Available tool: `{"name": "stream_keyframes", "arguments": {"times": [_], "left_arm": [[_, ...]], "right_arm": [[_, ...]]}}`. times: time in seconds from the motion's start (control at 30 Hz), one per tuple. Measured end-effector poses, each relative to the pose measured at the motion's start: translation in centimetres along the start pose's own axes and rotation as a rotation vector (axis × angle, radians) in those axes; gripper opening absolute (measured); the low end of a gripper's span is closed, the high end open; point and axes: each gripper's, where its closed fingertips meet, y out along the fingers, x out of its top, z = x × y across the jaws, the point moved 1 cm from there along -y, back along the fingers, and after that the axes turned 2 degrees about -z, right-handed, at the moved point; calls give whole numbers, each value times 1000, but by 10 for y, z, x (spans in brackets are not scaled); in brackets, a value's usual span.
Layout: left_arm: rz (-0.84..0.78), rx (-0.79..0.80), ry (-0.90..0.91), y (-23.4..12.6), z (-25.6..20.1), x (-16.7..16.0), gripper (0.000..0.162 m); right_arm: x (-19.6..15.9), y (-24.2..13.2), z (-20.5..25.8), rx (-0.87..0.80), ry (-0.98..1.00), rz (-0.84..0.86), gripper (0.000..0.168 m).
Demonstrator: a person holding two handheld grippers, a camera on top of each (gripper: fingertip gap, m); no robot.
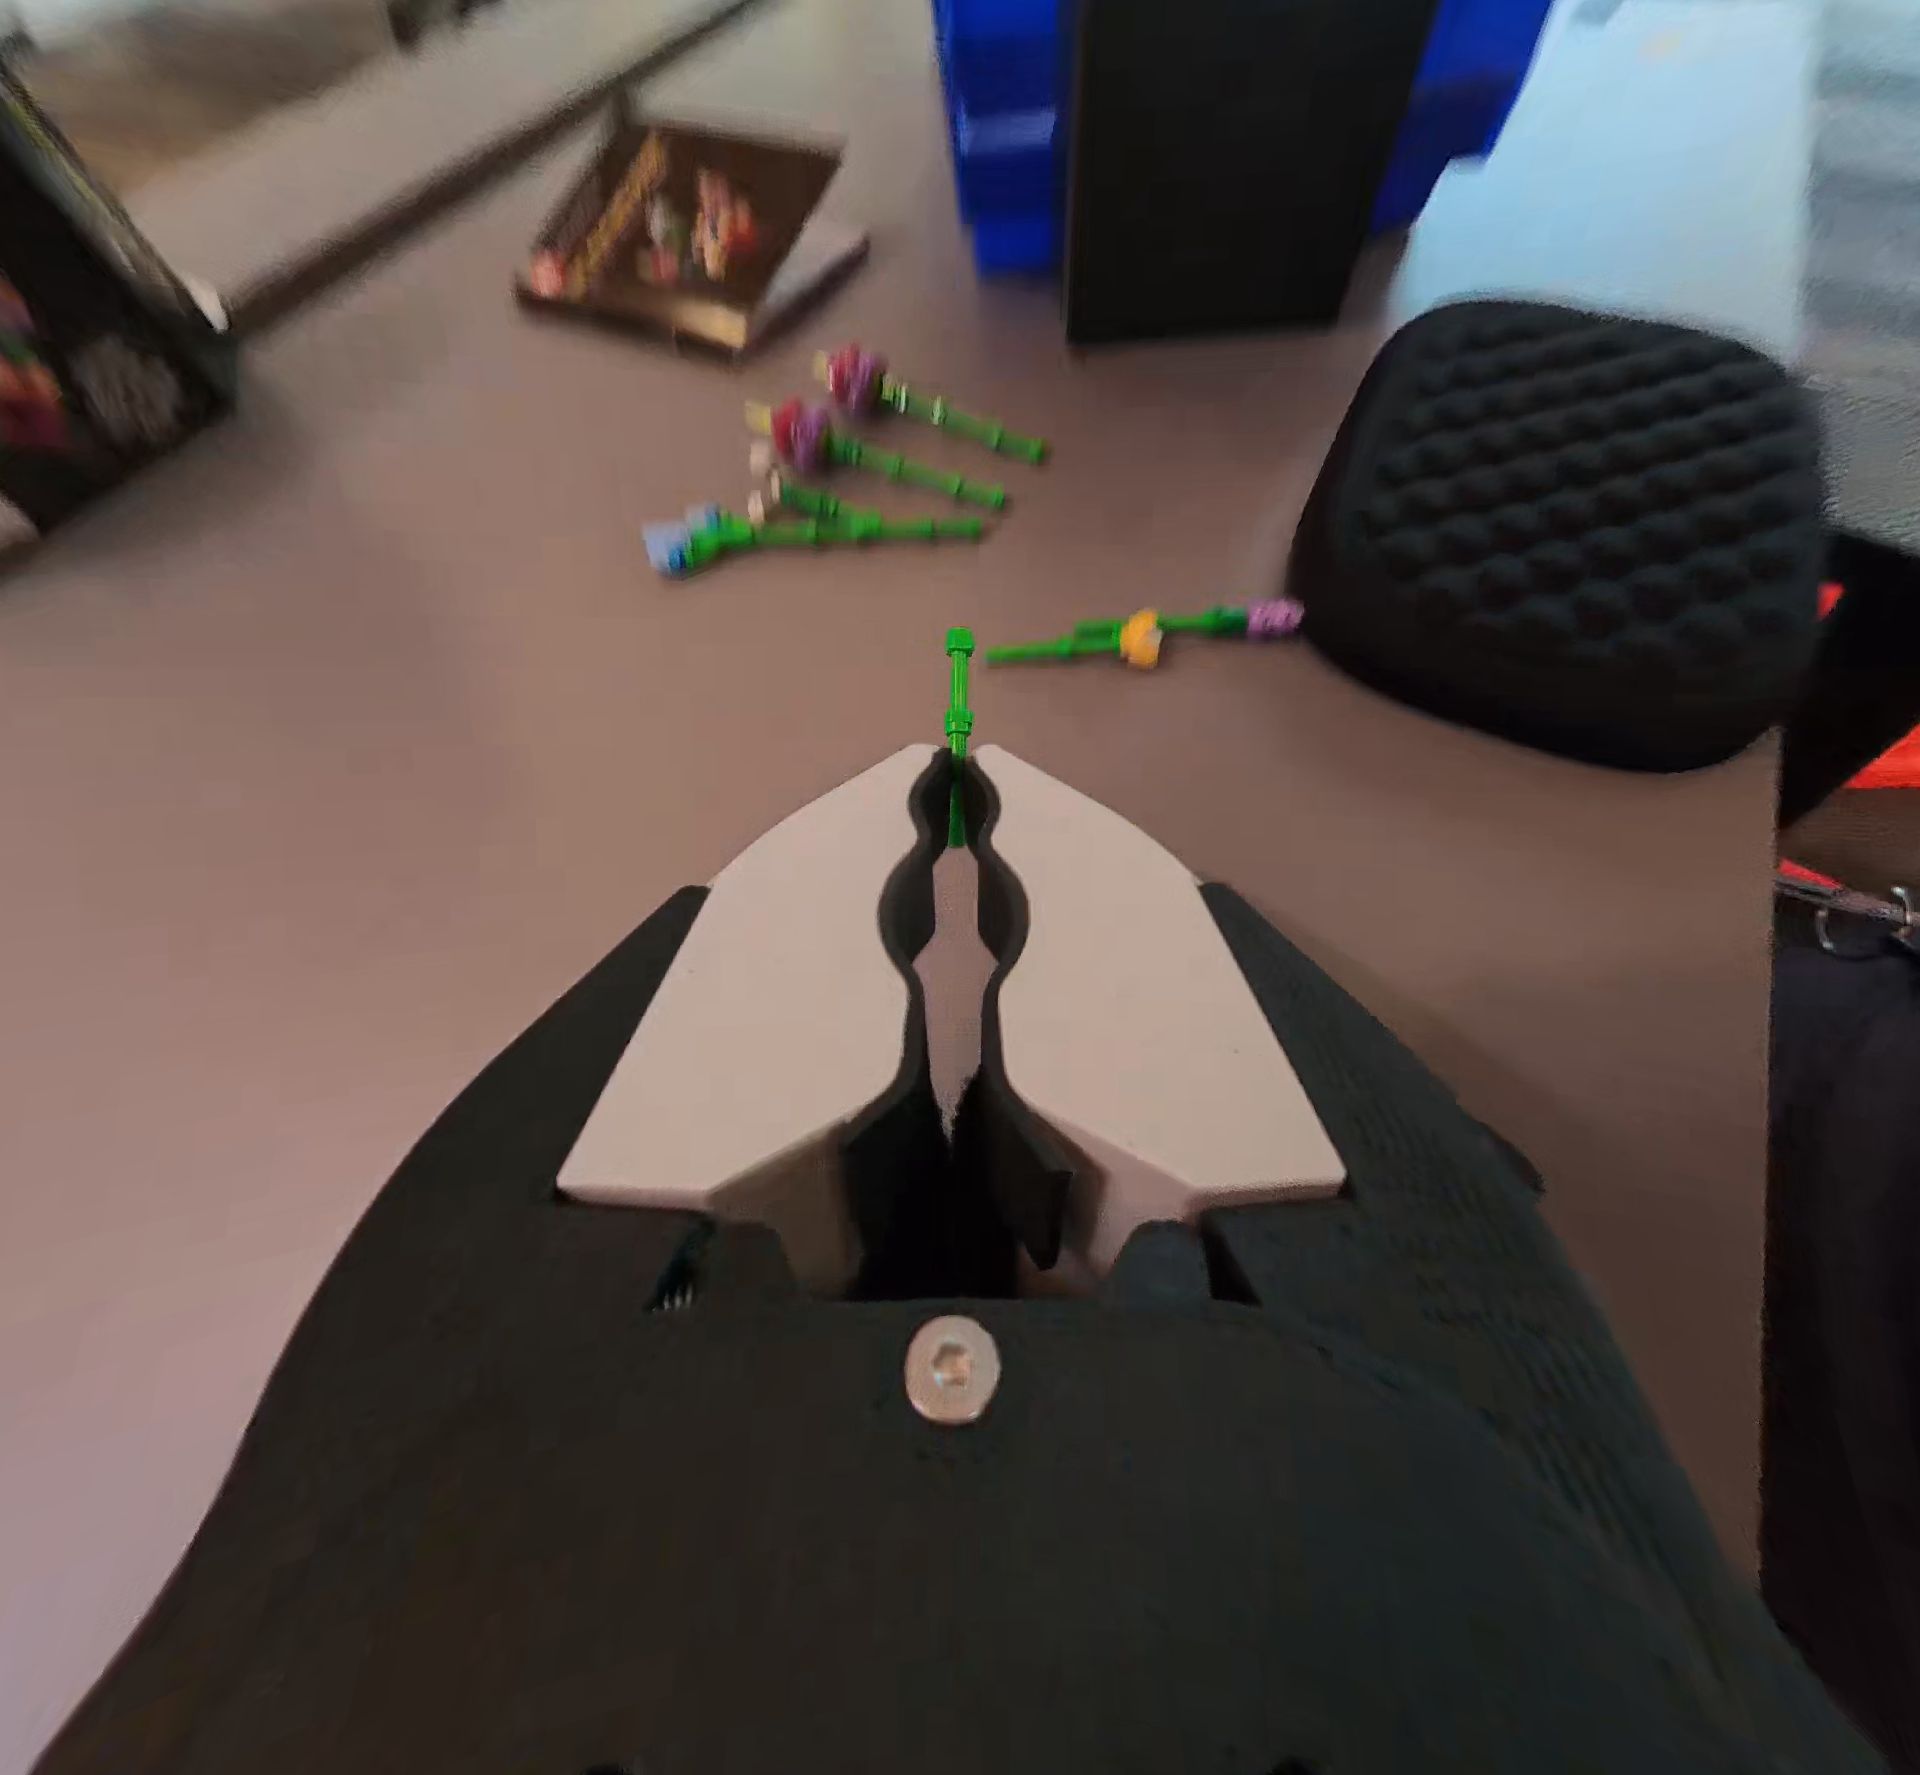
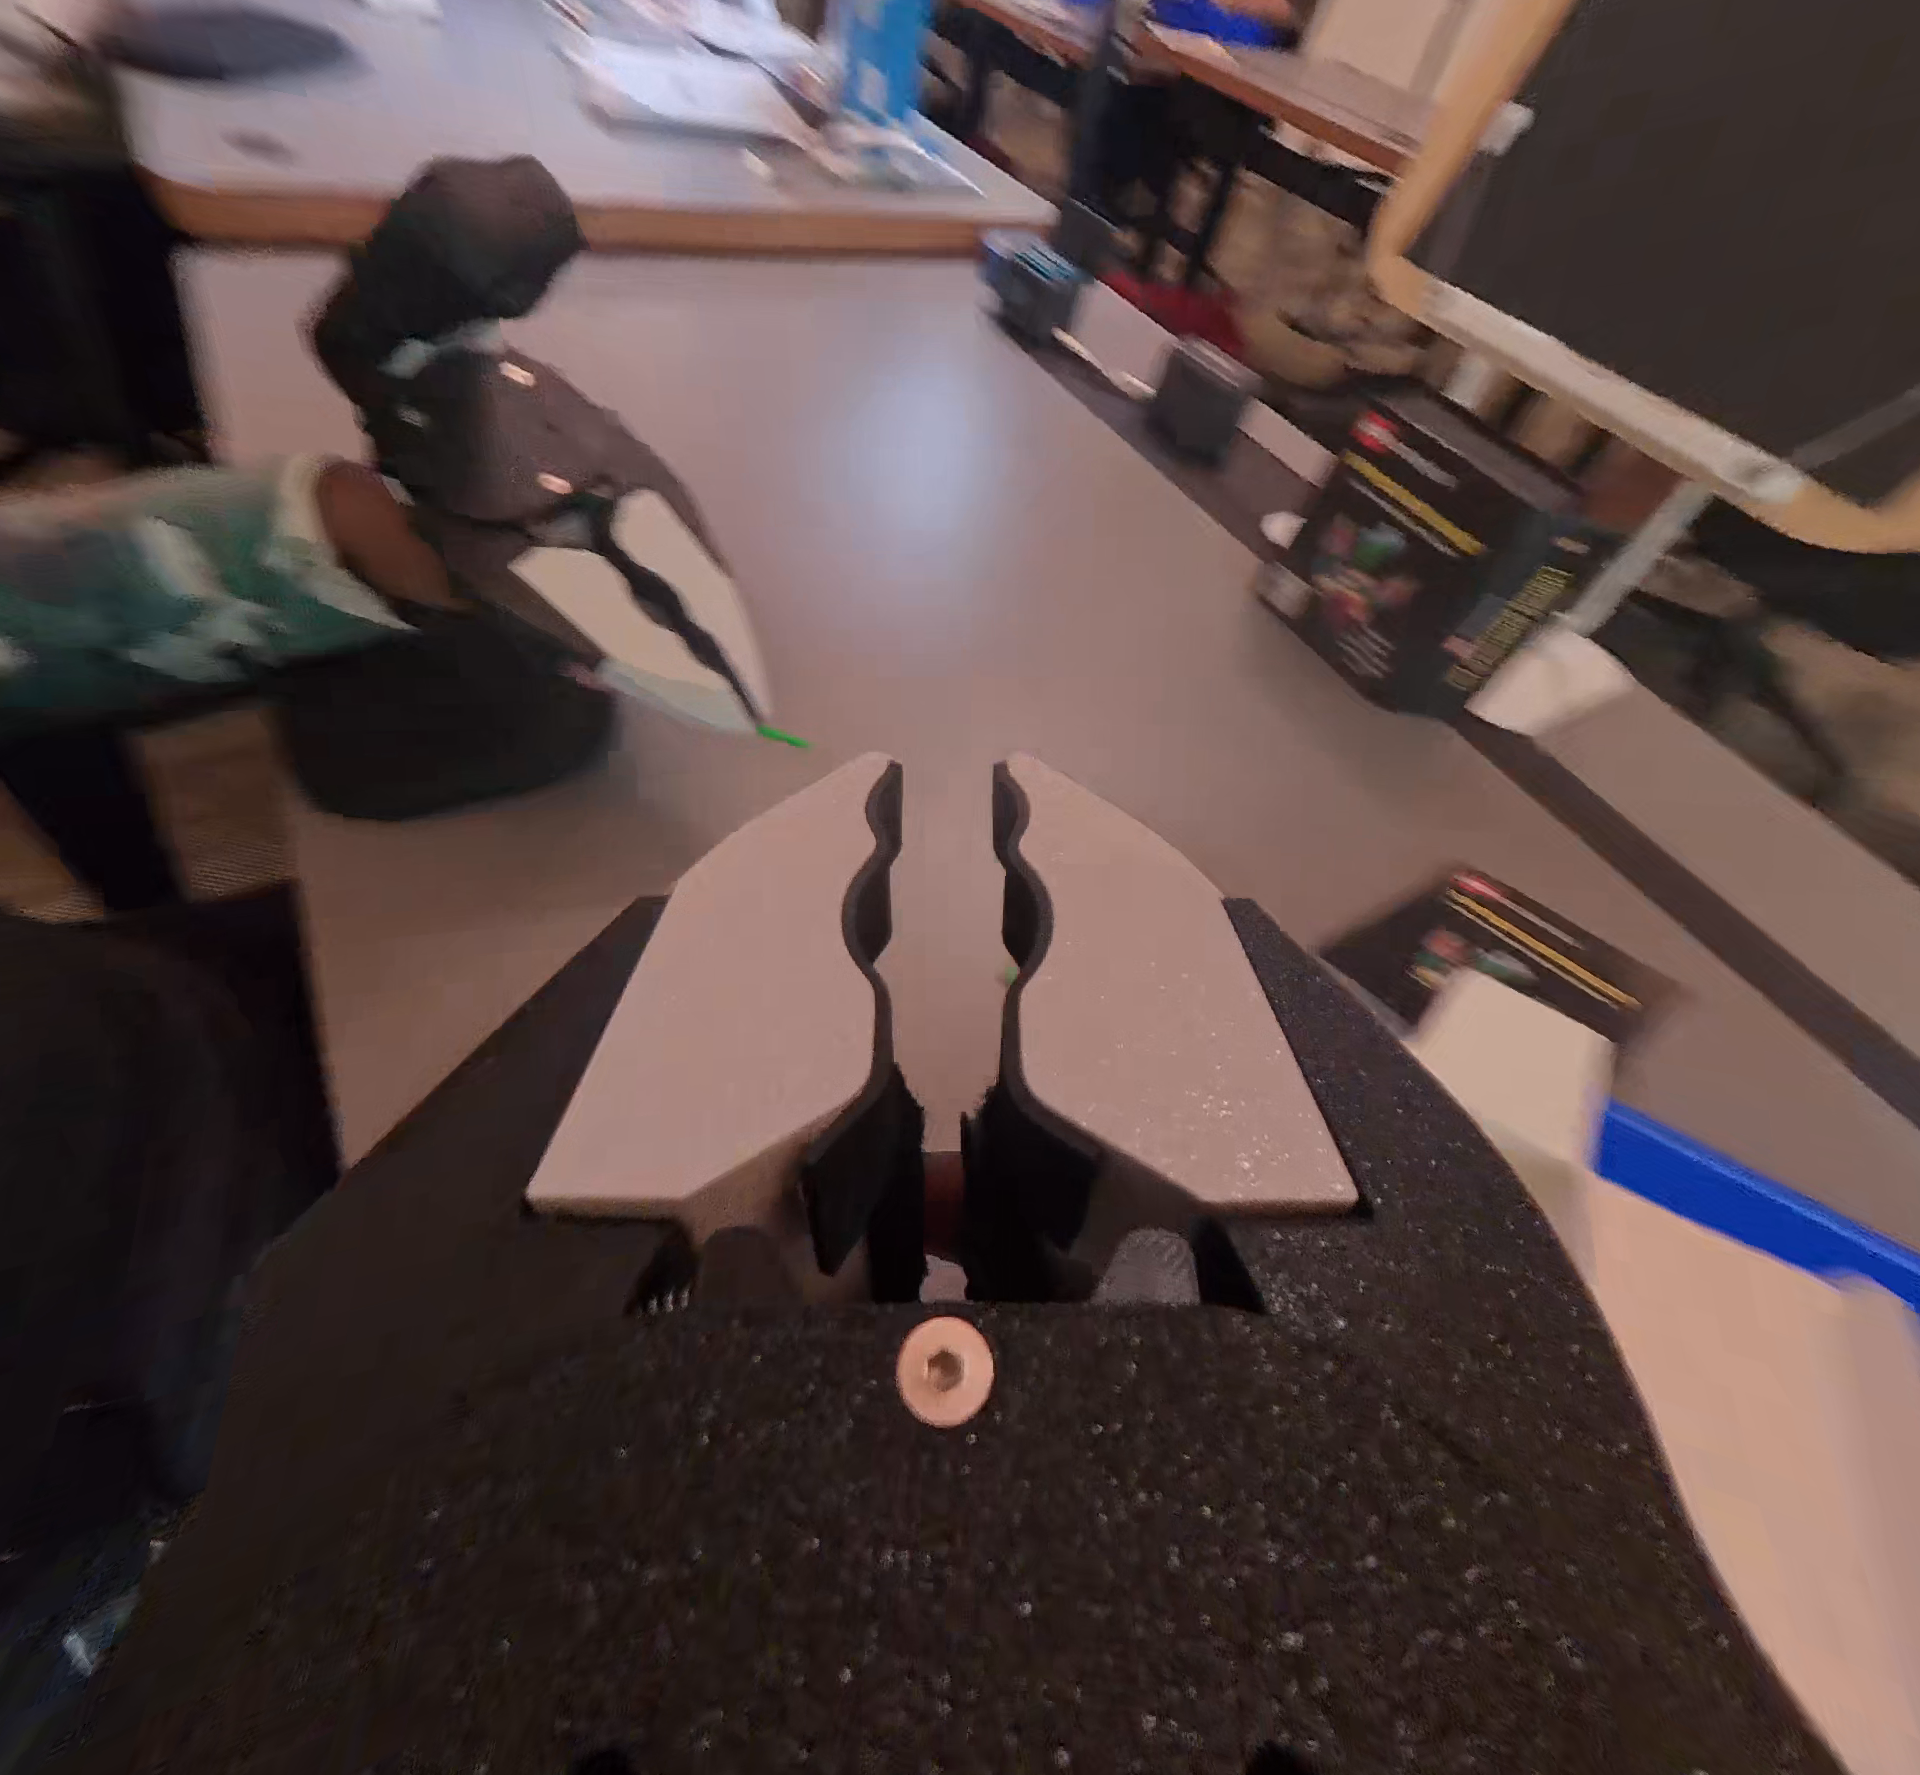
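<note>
A thin bright-green plastic stem piece with small collars along it [image 1: 957, 686] is pinched at the very tips of the left gripper [image 1: 957, 757], whose pale grey fingers [image 1: 831, 977] are clenched on its lower end so that most of it sticks out forward above the grey-brown tabletop [image 1: 416, 790]; in the right wrist view the same gripper [image 2: 756, 719] shows farther off, with the green tip [image 2: 784, 739] poking from its point. Just beyond the stem on the table lies a green brick-built sprig with a yellow bloom and a lilac one [image 1: 1143, 634], its lilac end near a black quilted cushion-like pad [image 1: 1558, 530]. Farther back lie four brick-built flowers with green stems [image 1: 842, 468] side by side — two with magenta heads, one pale blue, one with small pale buds. Behind them a dark printed booklet [image 1: 691, 234] lies flat, and a black box with blue sides [image 1: 1226, 84] stands to its right. The right gripper [image 2: 945, 769] hovers above the table with its grey fingers [image 2: 748, 998] parted and nothing between them — bare tabletop shows through the gap. To its right stands a dark printed carton [image 2: 1423, 572]; a person's arm in a green and white patterned sleeve [image 2: 156, 572] holds the left gripper. Both views are blurred.
</note>
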Motion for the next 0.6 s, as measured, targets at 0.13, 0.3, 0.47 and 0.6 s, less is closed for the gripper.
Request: {"name": "stream_keyframes", "arguments": {"times": [0.13,0.3,0.47,0.6], "left_arm": [[-299,-36,262,-20,-11,31,2],[-381,-12,420,-26,-21,36,2],[-341,-12,504,-18,-28,29,2],[-333,-4,518,-17,-28,28,2]], "right_arm": [[-5,32,29,263,104,-89,25],[-15,71,51,435,229,-189,31],[-32,91,61,481,281,-159,30],[-38,94,65,499,290,-124,24]]}}
